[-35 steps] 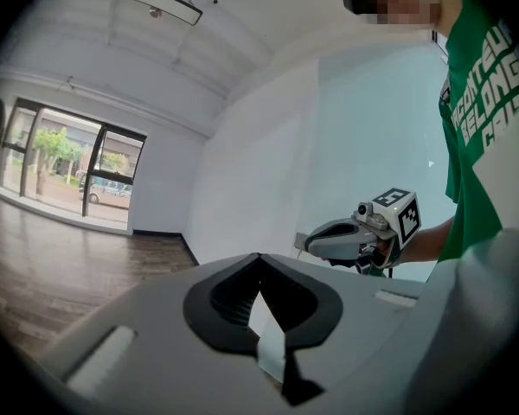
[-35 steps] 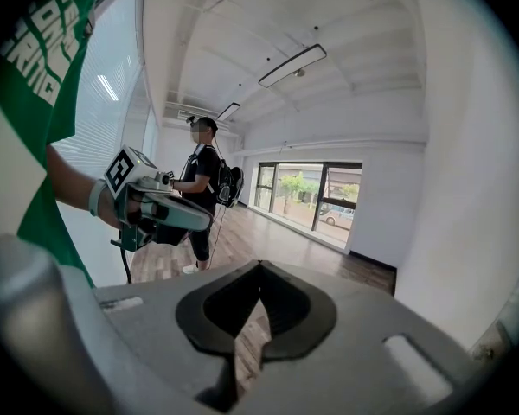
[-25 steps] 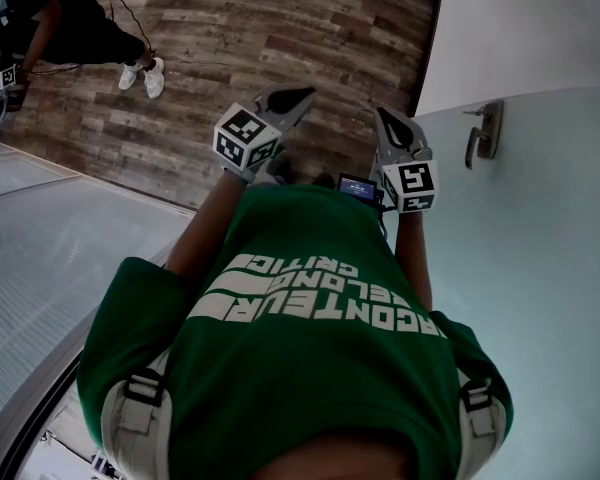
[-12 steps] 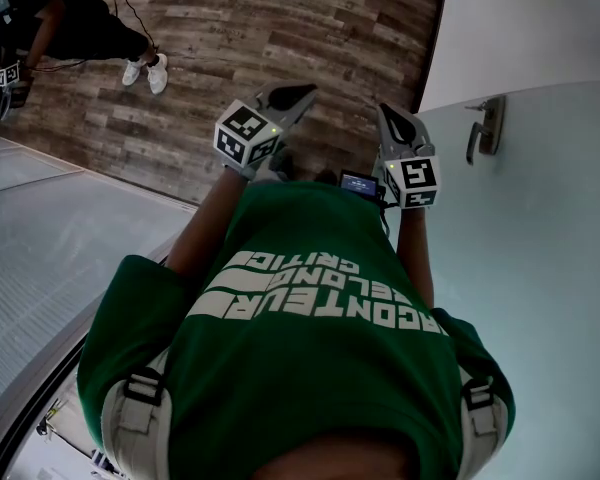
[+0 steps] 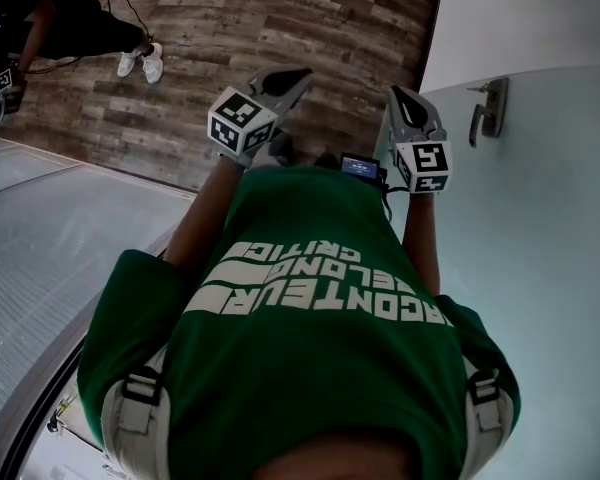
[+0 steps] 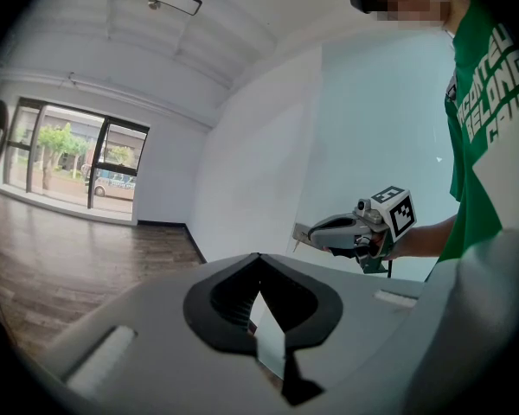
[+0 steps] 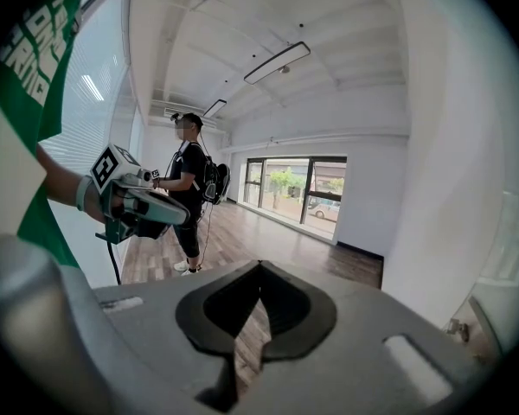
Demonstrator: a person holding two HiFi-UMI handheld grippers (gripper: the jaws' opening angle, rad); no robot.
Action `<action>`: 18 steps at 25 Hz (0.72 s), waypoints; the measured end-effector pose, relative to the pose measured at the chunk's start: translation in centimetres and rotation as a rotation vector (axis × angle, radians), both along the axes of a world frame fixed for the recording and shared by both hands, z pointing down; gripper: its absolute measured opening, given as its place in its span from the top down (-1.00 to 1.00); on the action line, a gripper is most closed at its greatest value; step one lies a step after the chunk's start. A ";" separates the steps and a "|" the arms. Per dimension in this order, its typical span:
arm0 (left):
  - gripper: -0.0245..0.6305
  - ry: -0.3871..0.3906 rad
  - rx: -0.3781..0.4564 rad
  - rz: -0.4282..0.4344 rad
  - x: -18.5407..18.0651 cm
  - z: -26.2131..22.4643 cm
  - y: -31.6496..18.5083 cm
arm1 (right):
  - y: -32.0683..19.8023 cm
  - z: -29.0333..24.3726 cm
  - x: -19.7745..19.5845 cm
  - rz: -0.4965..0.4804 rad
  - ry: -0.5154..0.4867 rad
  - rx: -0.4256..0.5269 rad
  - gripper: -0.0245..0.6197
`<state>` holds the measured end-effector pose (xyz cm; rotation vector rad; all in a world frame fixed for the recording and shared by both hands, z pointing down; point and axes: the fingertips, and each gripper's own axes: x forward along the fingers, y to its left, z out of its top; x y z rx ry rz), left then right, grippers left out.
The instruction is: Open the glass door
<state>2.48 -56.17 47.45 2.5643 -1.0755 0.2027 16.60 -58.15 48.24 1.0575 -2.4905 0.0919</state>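
Observation:
The glass door (image 5: pixel 540 268) fills the right of the head view, pale and frosted, with a metal lever handle (image 5: pixel 488 109) near its top edge. My right gripper (image 5: pixel 402 98) is shut and holds nothing. It hangs in the air left of the handle, a short gap away, not touching. My left gripper (image 5: pixel 298 75) is also shut and empty, held over the wooden floor further left. In the left gripper view the right gripper (image 6: pixel 315 230) points at the handle's plate (image 6: pixel 301 232). The right gripper view shows the handle (image 7: pixel 456 326) low at the right.
Another person in black (image 5: pixel 75 23) stands on the wood floor (image 5: pixel 300 18) at the upper left, also seen as a standing figure (image 7: pixel 190 193) with grippers. A white wall (image 5: pixel 520 13) adjoins the door. A frosted glass panel (image 5: pixel 50 238) runs along the left.
My right gripper has moved a little up and to the right, closer to the door handle. The left gripper has shifted only slightly. Both stay shut.

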 end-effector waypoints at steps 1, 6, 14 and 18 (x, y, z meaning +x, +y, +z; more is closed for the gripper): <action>0.87 0.002 -0.002 0.001 0.0 0.0 0.1 | 0.0 0.0 0.2 0.005 0.000 0.000 0.95; 0.87 0.005 -0.001 0.008 -0.1 0.0 0.0 | -0.3 0.0 0.7 0.030 0.005 -0.009 0.95; 0.87 0.041 0.001 0.012 -0.4 -0.5 -0.4 | -0.3 0.0 0.0 0.008 0.002 -0.024 0.95; 0.87 0.043 -0.001 0.017 -0.4 -0.6 -0.6 | -0.2 0.0 -0.3 0.000 -0.001 -0.033 0.95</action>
